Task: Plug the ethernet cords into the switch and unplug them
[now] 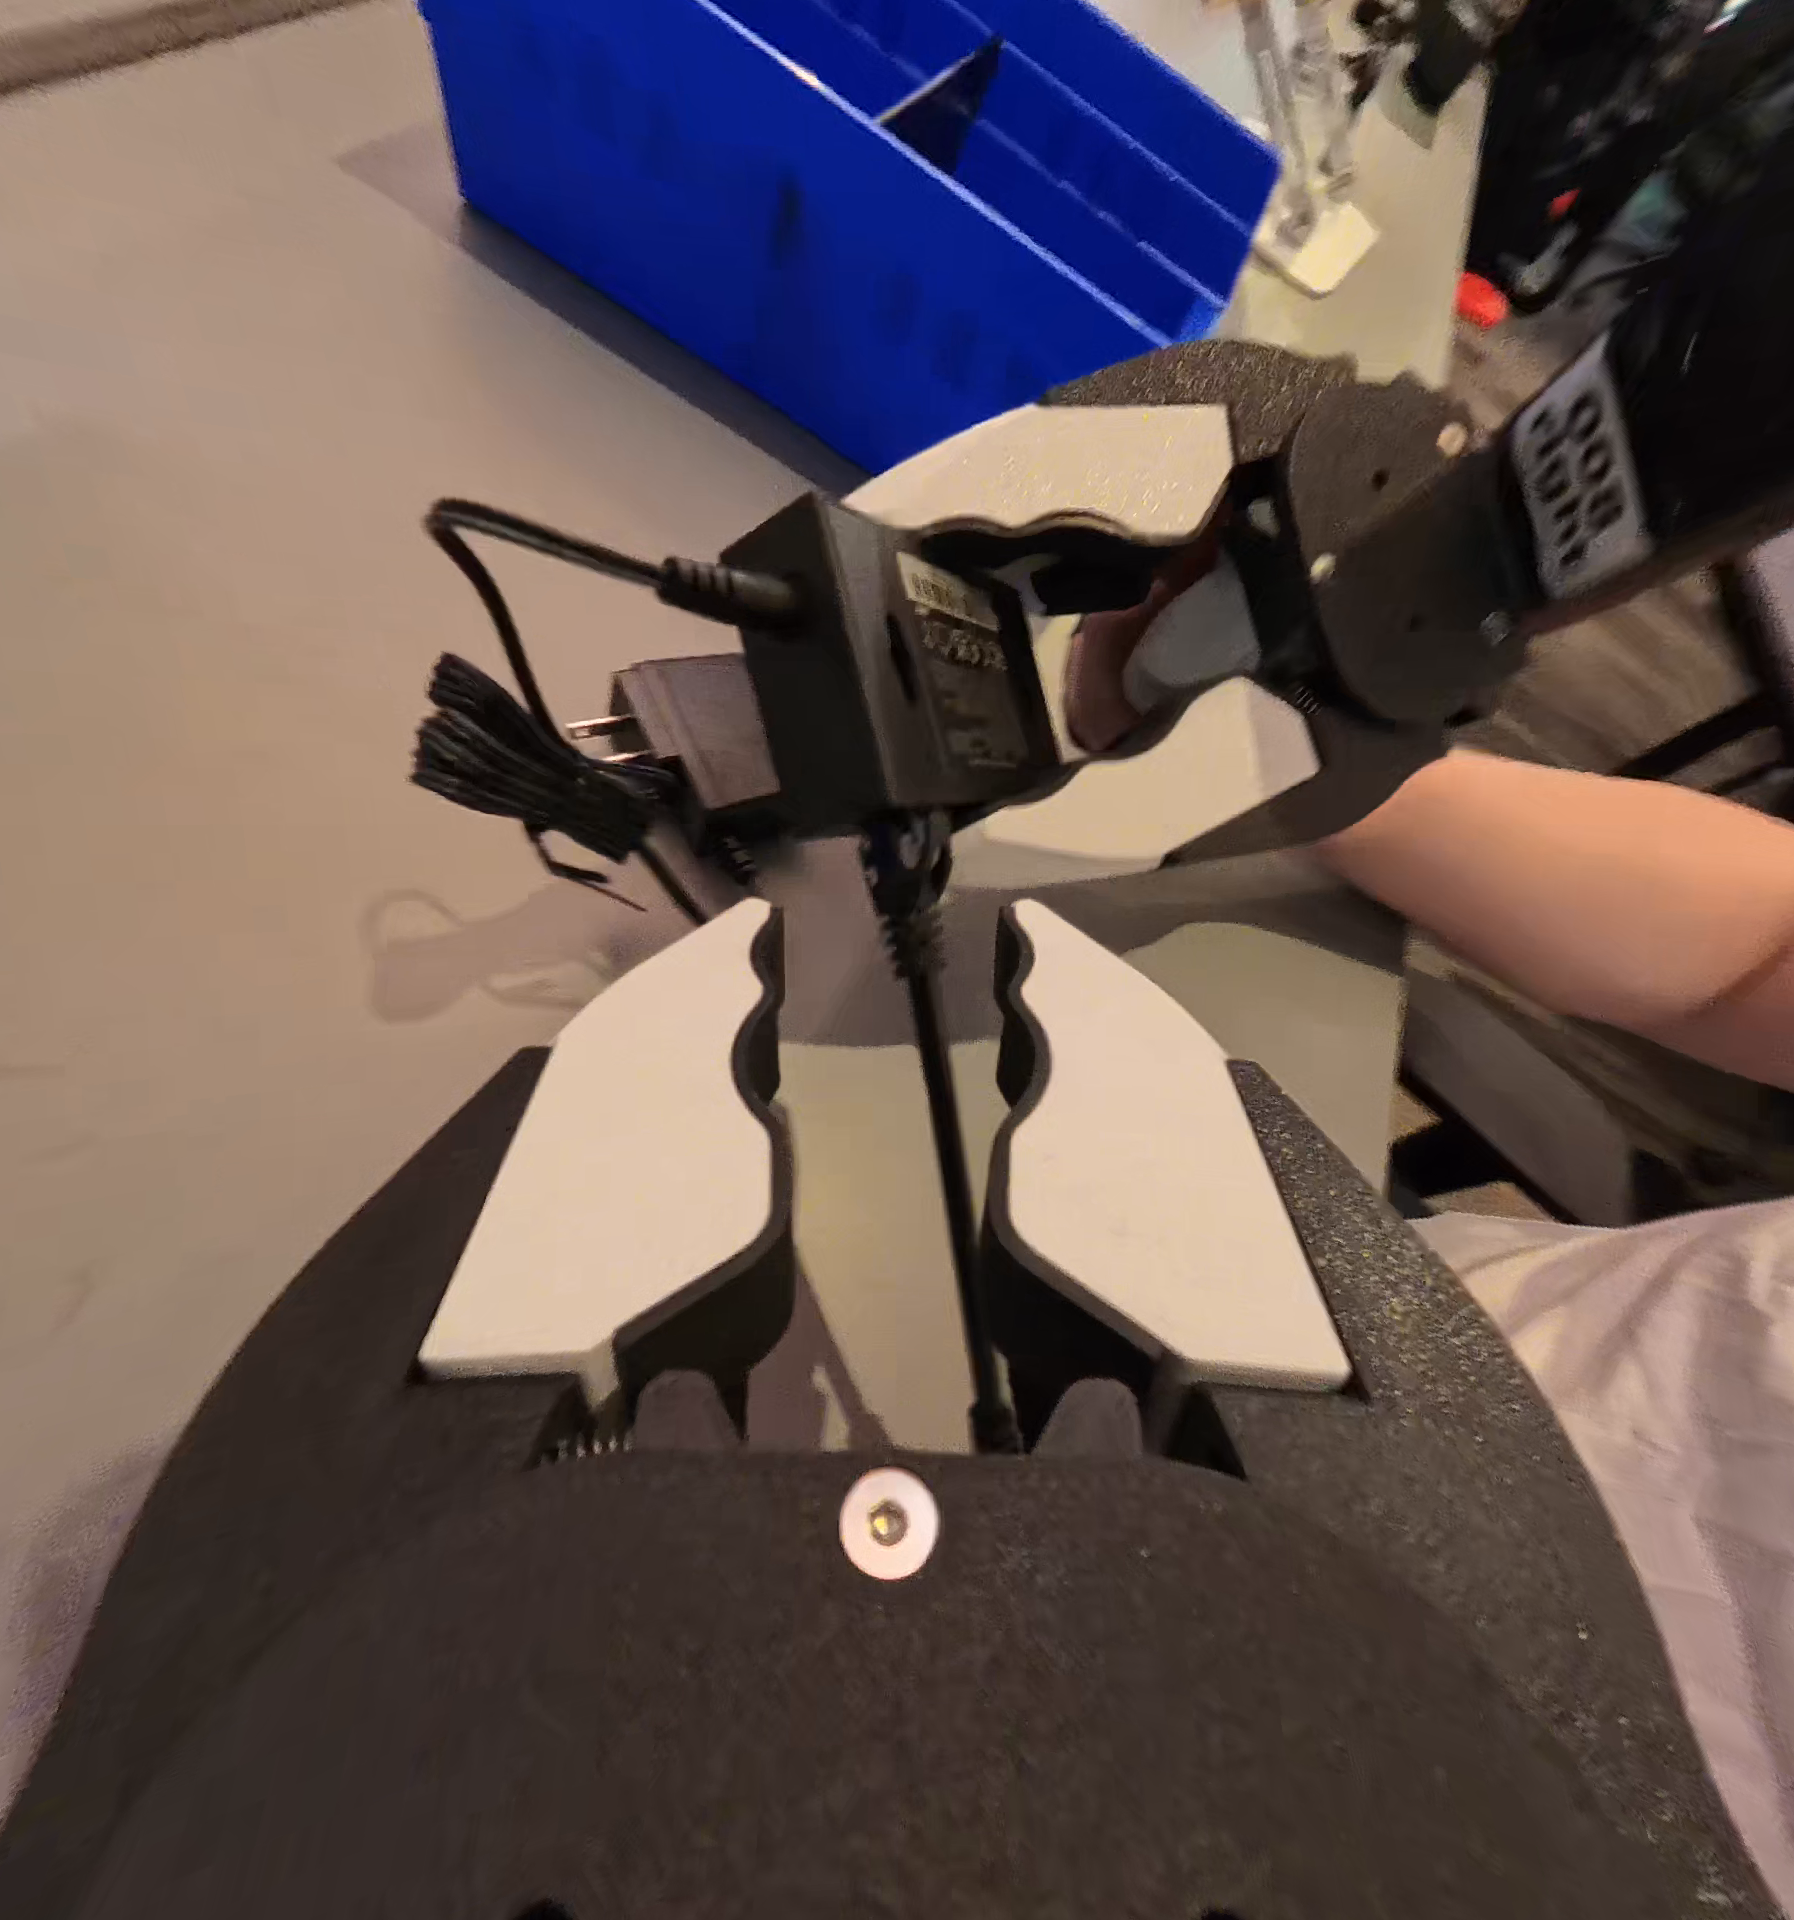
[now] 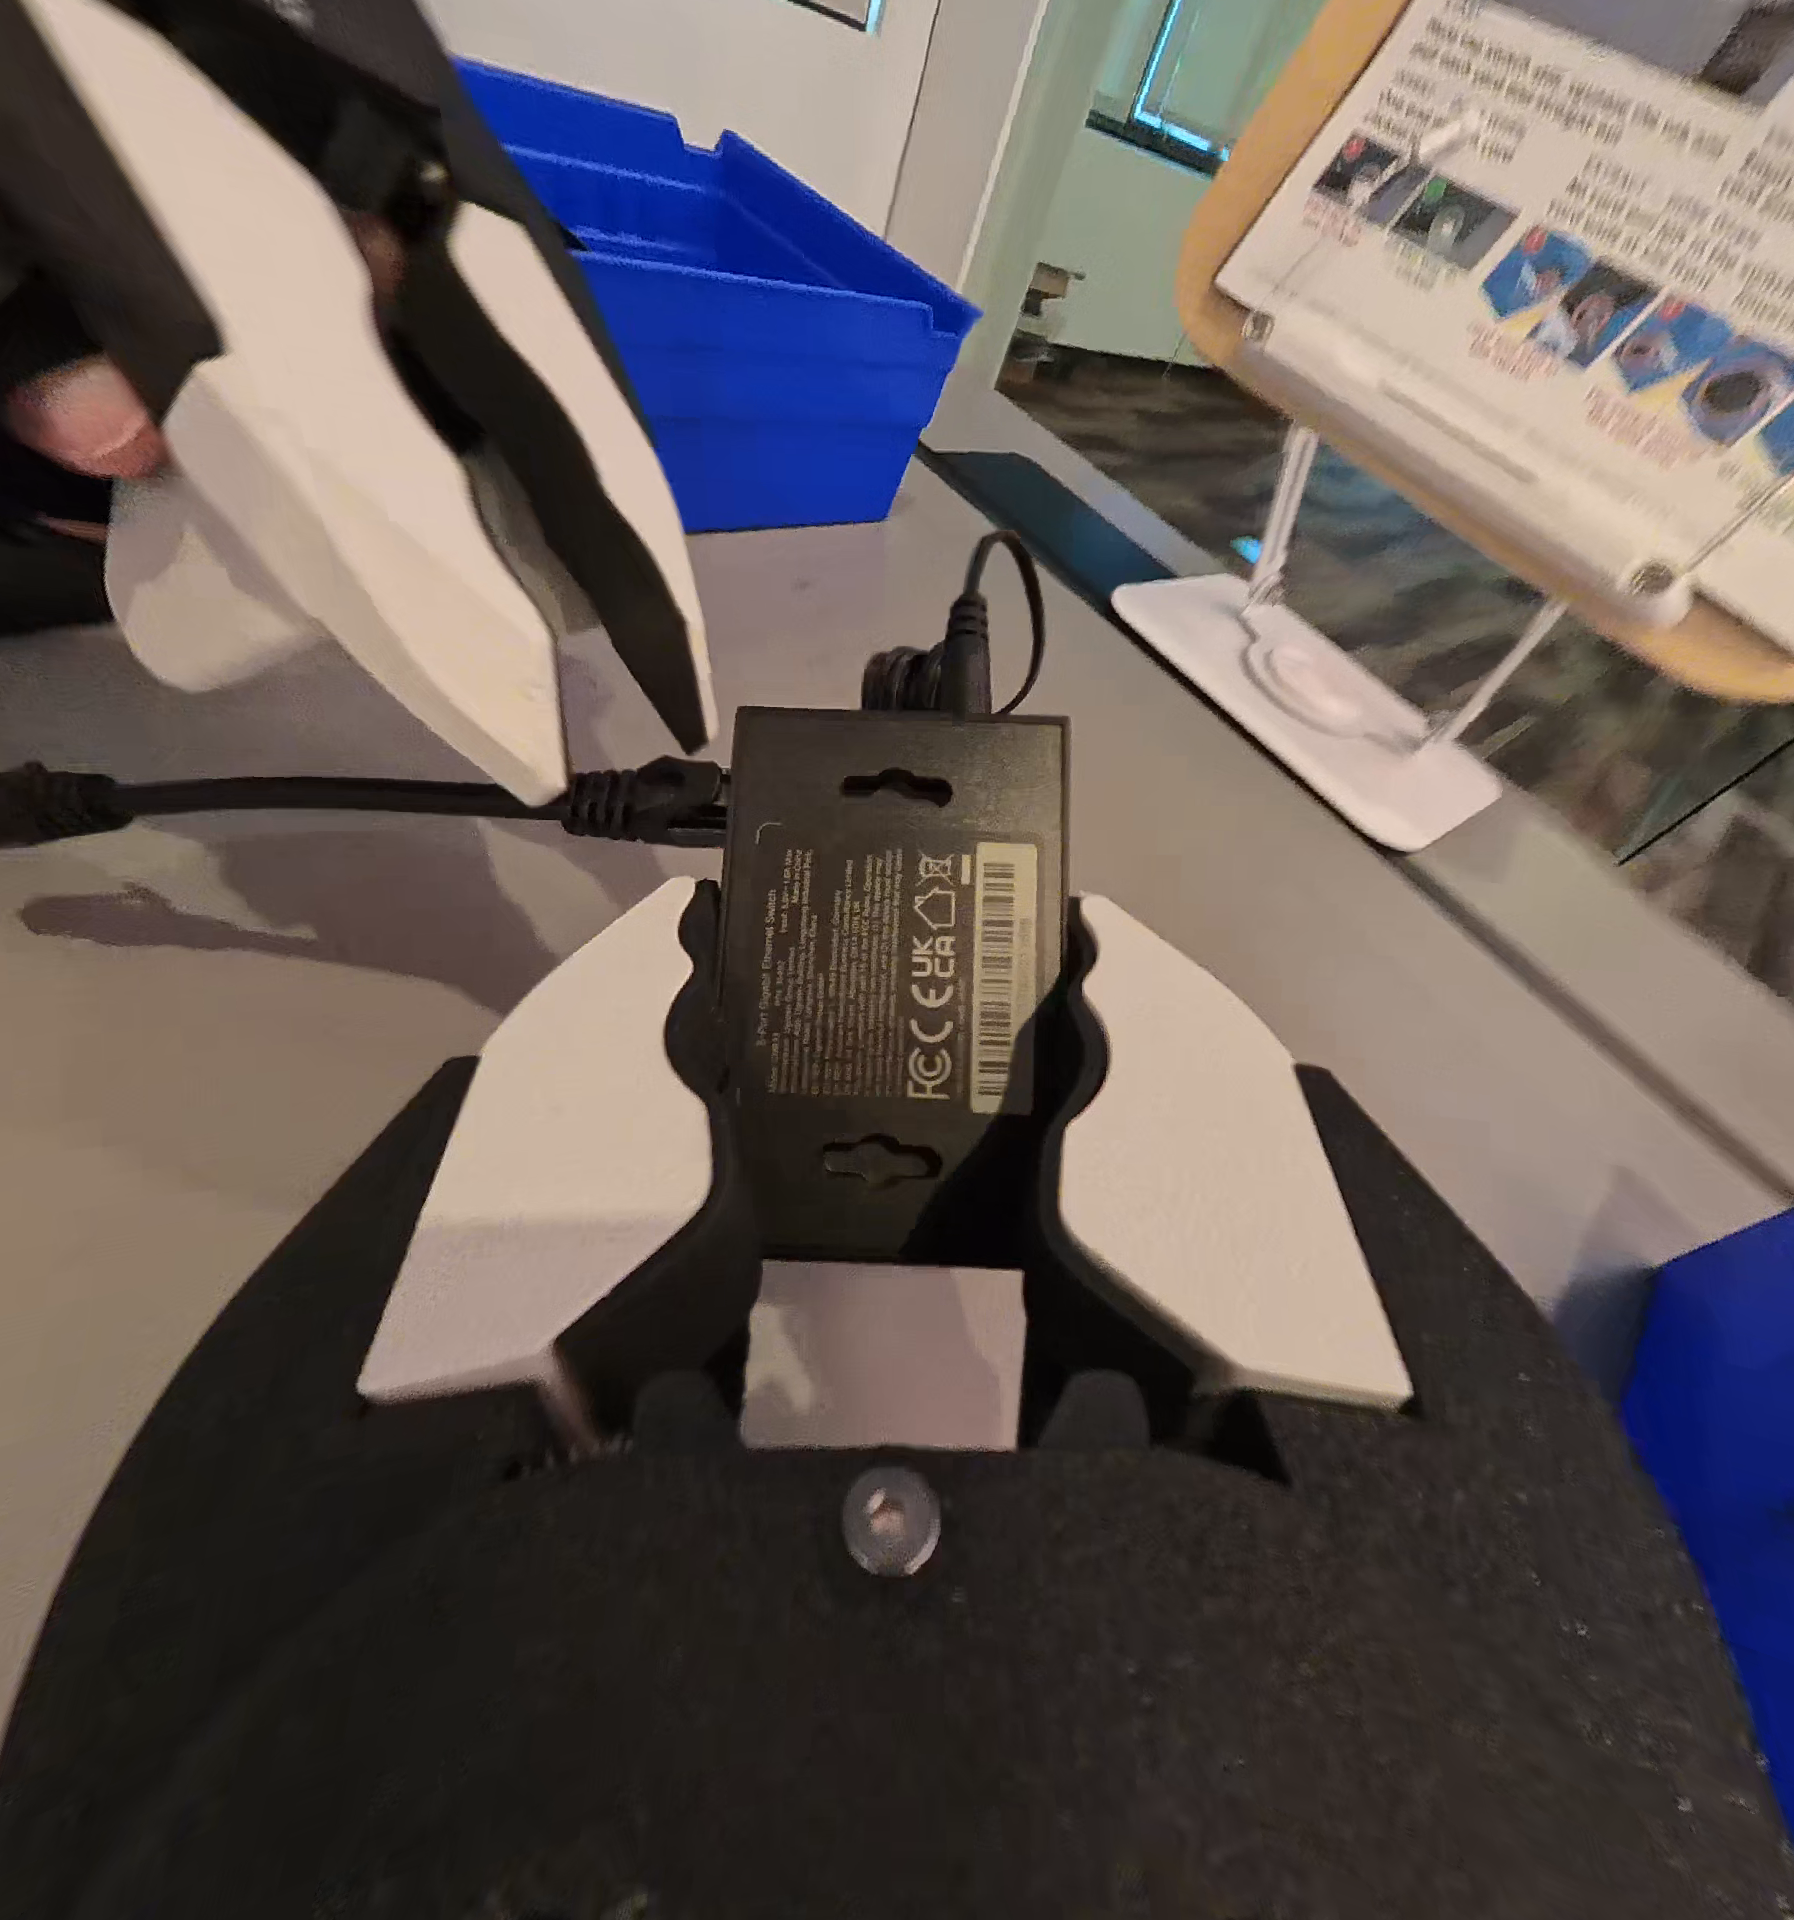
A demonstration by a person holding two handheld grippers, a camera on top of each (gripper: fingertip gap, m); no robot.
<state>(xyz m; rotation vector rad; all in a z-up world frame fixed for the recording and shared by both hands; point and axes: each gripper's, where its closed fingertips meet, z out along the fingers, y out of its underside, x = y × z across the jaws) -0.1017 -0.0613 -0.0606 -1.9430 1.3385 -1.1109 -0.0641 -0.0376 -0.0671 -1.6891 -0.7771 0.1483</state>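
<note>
Both tongs mattered: the right tongs (image 2: 882, 935) clamped the black switch (image 2: 893, 935); the left tongs (image 1: 885, 935) stood narrowly parted around the ethernet cord (image 1: 934, 1091), untouching. Best closing squarely near the plug (image 2: 654, 795).

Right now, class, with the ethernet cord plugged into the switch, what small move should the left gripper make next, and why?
Probably close the left gripper on the ethernet cord near its plug. Its fingers stand apart on either side of the cord without pressing it, while the right gripper clamps the switch by its sides, so the switch is braced for the pull.
</note>
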